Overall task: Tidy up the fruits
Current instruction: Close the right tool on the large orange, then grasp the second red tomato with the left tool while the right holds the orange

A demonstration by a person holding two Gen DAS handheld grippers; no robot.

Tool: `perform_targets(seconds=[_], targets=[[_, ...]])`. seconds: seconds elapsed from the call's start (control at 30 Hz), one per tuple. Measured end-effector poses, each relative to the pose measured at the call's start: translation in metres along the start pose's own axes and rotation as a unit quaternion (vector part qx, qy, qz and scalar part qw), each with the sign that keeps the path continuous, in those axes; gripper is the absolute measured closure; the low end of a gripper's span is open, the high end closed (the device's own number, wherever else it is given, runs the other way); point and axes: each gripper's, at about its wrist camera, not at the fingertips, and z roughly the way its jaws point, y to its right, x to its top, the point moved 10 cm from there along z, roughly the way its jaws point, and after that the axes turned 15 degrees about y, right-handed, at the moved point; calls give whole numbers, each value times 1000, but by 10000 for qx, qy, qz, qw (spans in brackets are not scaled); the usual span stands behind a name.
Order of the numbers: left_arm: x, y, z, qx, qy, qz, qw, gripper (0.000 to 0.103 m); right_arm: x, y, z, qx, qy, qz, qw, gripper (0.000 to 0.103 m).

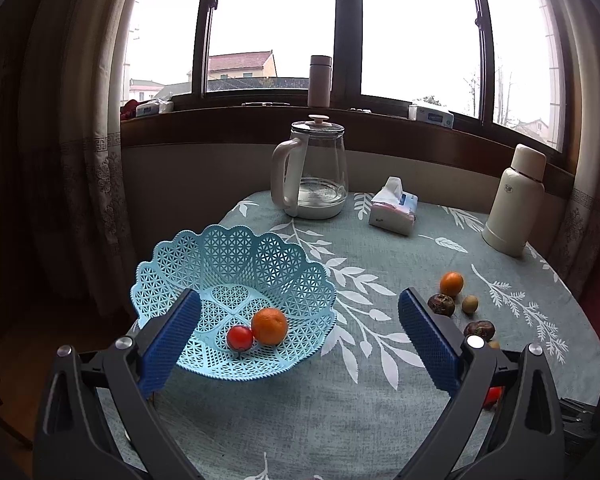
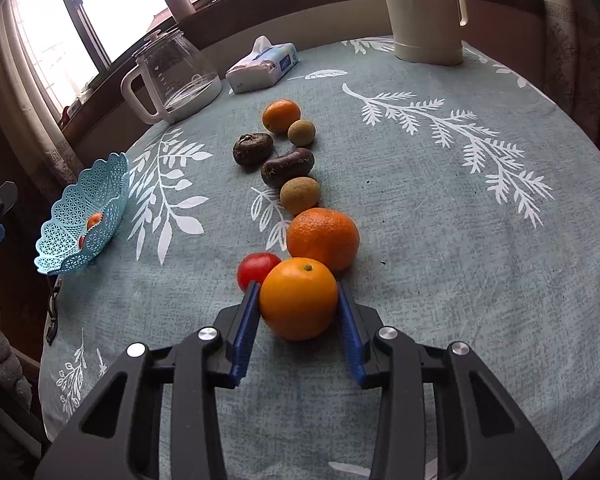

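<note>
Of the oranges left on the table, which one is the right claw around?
The nearest orange, smooth with a green stem dot. It sits between the right claw pads; the others lie farther away.

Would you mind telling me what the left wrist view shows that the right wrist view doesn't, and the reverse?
Only the left wrist view: the open left gripper, and the basket's inside, with an orange and a tomato in plain sight.

Only the right wrist view: the right gripper with its fingers around a smooth orange, a rough orange just behind, and a tomato on the cloth.

Both: the basket, kettle, tissue pack and flask.
</note>
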Motion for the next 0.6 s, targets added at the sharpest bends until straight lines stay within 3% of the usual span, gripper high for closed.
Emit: perform_targets(seconds=[0.33,0.6], targets=[[-29,37,8,-296,-330,300,9986,3,15,23,-25,-136,328,15,9994,65],[-59,92,14,-890,-721,513,9921,3,33,69,-46,-574,690,100,9959,65]])
